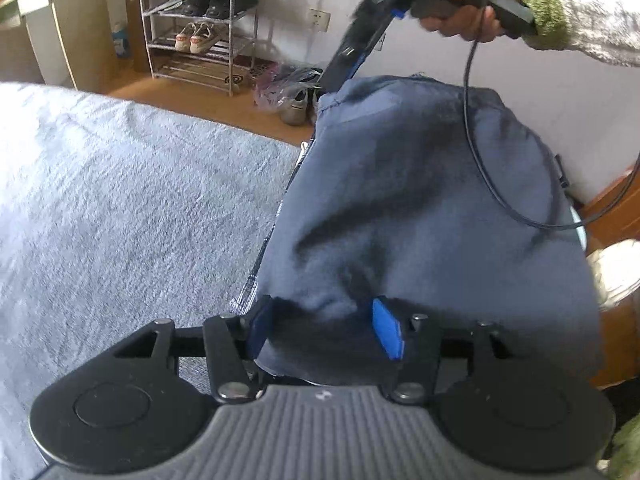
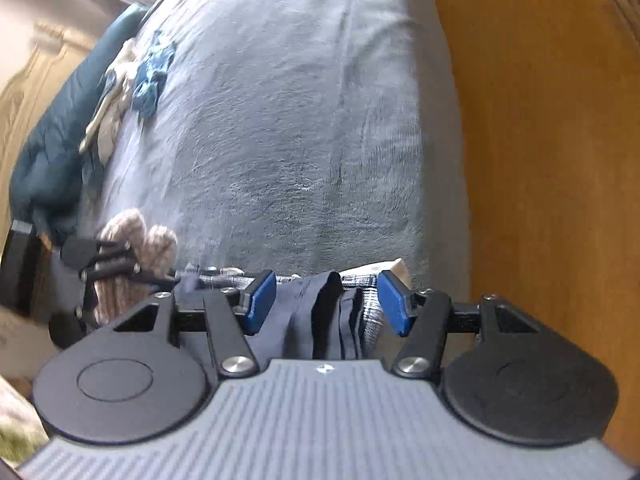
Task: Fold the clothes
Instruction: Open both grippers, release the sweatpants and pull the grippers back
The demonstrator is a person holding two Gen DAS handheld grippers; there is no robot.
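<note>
Currently: navy garment [image 1: 420, 200] hanging above bed [image 1: 120, 200], stretched between left gripper [image 1: 326, 330] and right gripper [image 2: 326, 306]; fingers spread around bunched fabric, grip uncertain. Risk: slipping, hem crumpling on landing.

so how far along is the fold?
Early. Nothing looks folded yet: the navy garment hangs in the air, held between both grippers. Left gripper and right gripper each have cloth between their fingers, though the gaps look wide. Left to do: lay it on the grey blanket and fold.
</note>
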